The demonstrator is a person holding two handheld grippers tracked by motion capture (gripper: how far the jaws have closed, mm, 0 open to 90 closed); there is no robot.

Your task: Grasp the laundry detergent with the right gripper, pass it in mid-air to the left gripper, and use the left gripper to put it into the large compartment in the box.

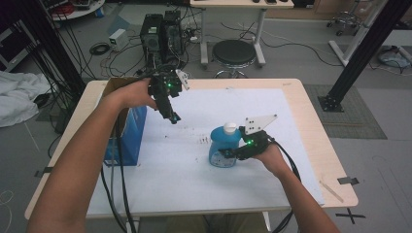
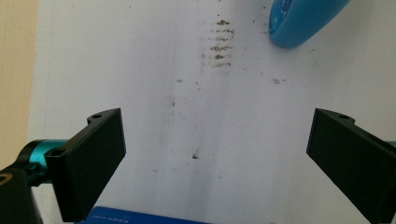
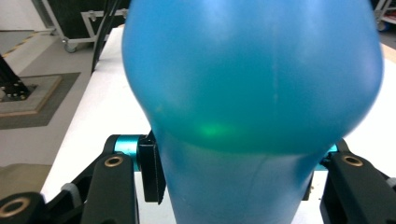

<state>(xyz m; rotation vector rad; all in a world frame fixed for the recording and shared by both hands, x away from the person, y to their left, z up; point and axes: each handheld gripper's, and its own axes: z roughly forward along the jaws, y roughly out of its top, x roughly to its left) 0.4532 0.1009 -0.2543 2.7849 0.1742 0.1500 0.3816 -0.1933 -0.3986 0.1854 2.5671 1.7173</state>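
Observation:
A blue plastic bottle (image 1: 224, 145) with a white cap (image 1: 230, 127) stands upright on the white sheet (image 1: 194, 189), right of the middle. My right gripper (image 1: 228, 154) comes in from the right and is shut on the bottle's lower body. In the right gripper view the bottle (image 3: 252, 93) bulges close up, with the right gripper's (image 3: 238, 179) jaws pressing on its narrower part from both sides. My left gripper (image 1: 172, 116) hangs open above the sheet at the back left, pointing down. In the left gripper view the left gripper (image 2: 217, 158) holds nothing, and the bottle's base (image 2: 299, 21) lies far ahead.
A blue box (image 1: 127, 136) with an open cardboard top stands at the table's left, just beside the left hand; its edge (image 2: 140, 217) shows below the jaws. Brown smudges (image 2: 219, 46) mark the sheet. Behind the table are a black stool (image 1: 234, 52) and computer towers (image 1: 160, 34).

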